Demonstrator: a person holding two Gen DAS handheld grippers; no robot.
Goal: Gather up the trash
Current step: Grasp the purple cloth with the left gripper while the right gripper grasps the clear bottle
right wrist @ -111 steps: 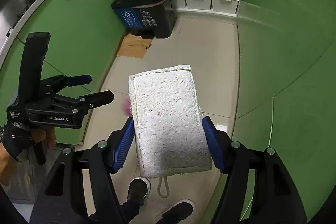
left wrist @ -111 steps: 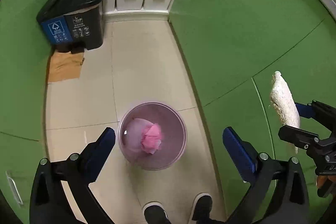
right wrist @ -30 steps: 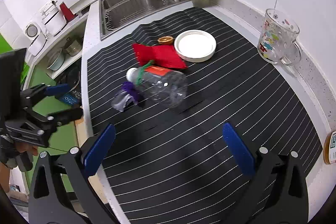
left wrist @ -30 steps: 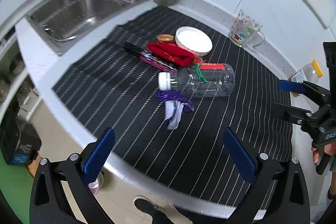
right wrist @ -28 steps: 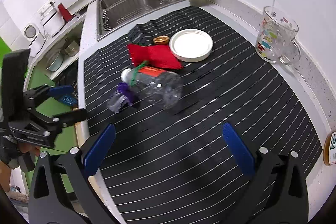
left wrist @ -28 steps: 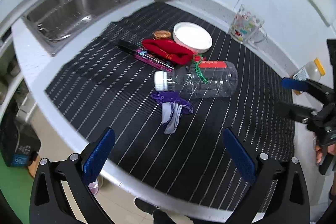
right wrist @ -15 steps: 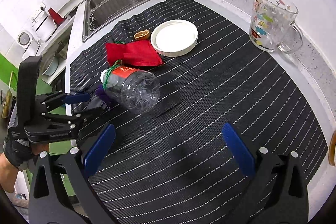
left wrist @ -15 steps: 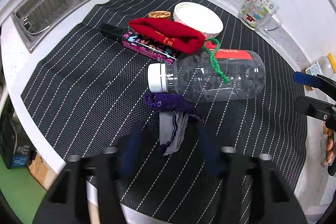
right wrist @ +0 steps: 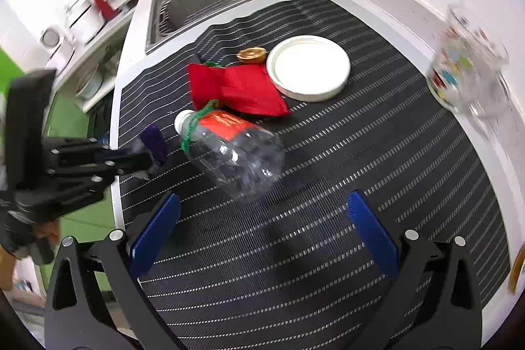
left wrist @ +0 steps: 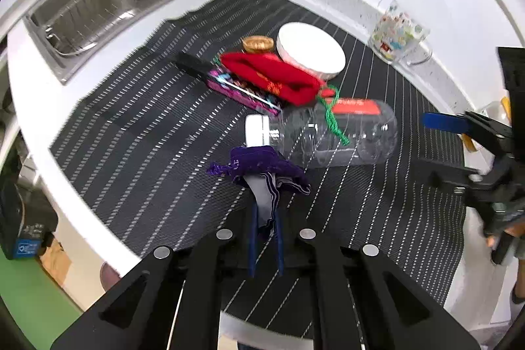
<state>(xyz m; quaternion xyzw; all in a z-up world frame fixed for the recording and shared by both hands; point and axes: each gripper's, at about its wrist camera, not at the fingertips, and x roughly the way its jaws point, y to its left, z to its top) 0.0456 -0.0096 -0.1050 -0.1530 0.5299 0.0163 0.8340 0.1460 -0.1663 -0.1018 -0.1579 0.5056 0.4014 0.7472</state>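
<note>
The left tongs (left wrist: 264,238) are pinched nearly closed on the grey end of a small purple and grey cloth bag (left wrist: 262,173). The bag lies on the black mat with white stripes (left wrist: 137,133) that covers the table, near the front edge. Its purple top sits just beside the white cap of a big clear plastic bottle with a red label (left wrist: 331,133), which lies on its side. I cannot tell if the two touch.

The right tongs (right wrist: 262,225) are wide open and hold nothing. They hang over the mat, with the bottle just in front of them.

It looks like the step now is to pick up the cloth bag as trash. To do it well, the left tongs should keep a firm squeeze, since only the thin grey tail is between them and soft cloth can slip out. Lifting straight up first would be wise, so the purple frills do not drag on the bottle cap and make the bottle roll. A green string (left wrist: 333,120) lies over the bottle, so a roll could tug other things too.

Behind the bottle sit a red cloth pouch (left wrist: 272,77), a shiny pink flat packet (left wrist: 239,89), a round white lid (left wrist: 310,54) and a small brown round thing (left wrist: 257,44). Those are still left to sort. A glass mug with coloured pictures (left wrist: 400,35) stands far off by the wall.
</note>
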